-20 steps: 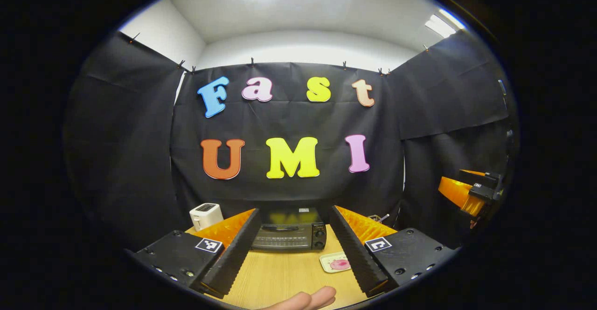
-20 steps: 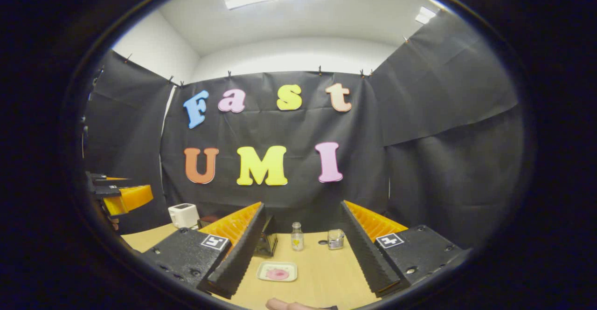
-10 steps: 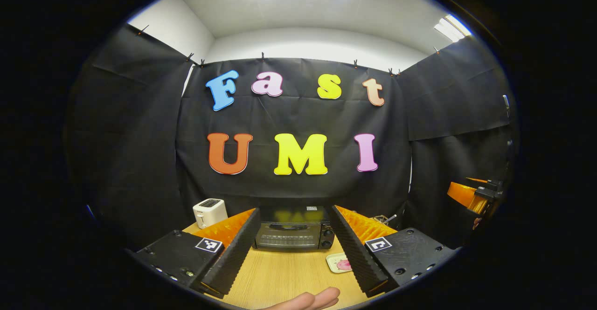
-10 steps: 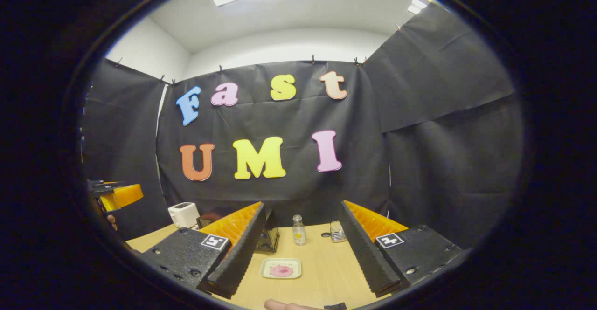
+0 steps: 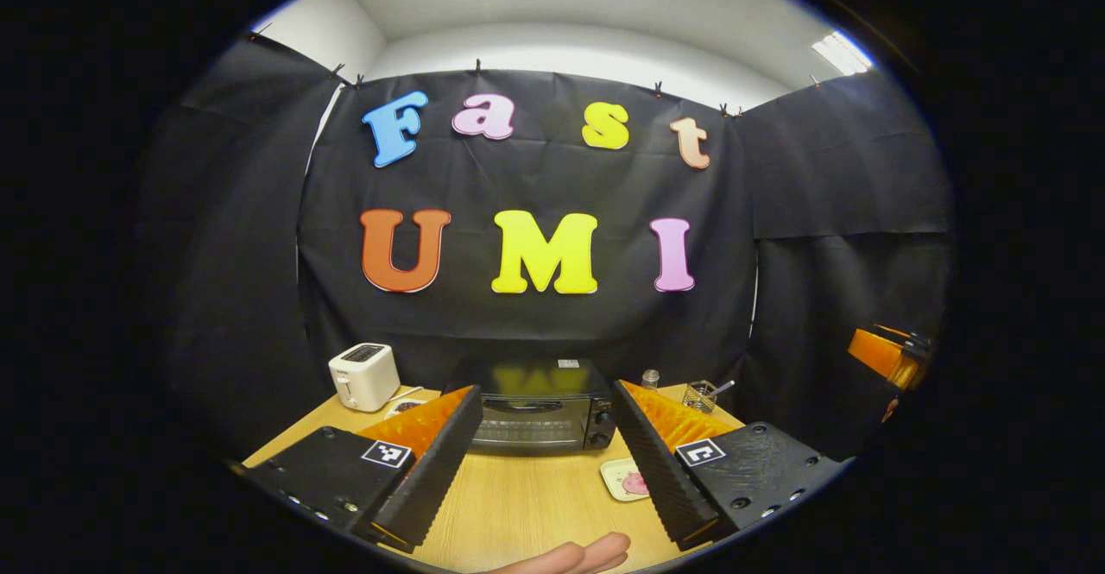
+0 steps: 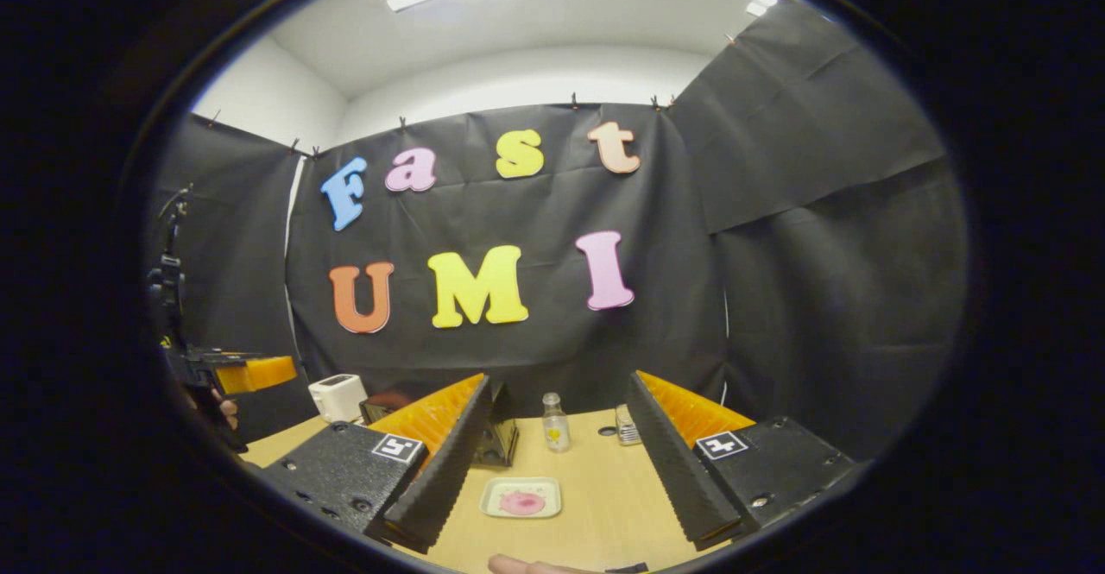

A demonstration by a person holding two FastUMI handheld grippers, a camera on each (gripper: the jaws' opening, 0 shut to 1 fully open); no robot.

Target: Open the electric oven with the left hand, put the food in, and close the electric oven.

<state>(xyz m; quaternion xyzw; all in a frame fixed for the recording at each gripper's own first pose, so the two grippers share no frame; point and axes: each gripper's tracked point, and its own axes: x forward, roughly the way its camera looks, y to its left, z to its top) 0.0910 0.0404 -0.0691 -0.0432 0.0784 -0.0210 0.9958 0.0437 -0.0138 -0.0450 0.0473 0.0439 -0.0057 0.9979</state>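
Nothing is done yet: the electric oven (image 5: 539, 408) sits closed straight ahead between the left gripper's (image 5: 544, 479) wide, empty jaws, while the food (image 6: 521, 501) waits on its tray (image 6: 496, 500) between the right gripper's (image 6: 552, 483) equally wide jaws.

Oven (image 5: 539, 406) behind plate (image 5: 623, 479), toaster (image 5: 363, 375) left

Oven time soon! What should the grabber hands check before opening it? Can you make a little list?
1. Oven door shut, ready to be opened: ok.
2. Left gripper open and lined up with the oven: ok.
3. Left gripper touching the door handle: not ok, it is short of the oven.
4. Food waiting on the small tray on the table: ok.
5. Right gripper open, tray between its fingers' line: ok.
6. Oven empty inside: cannot tell.
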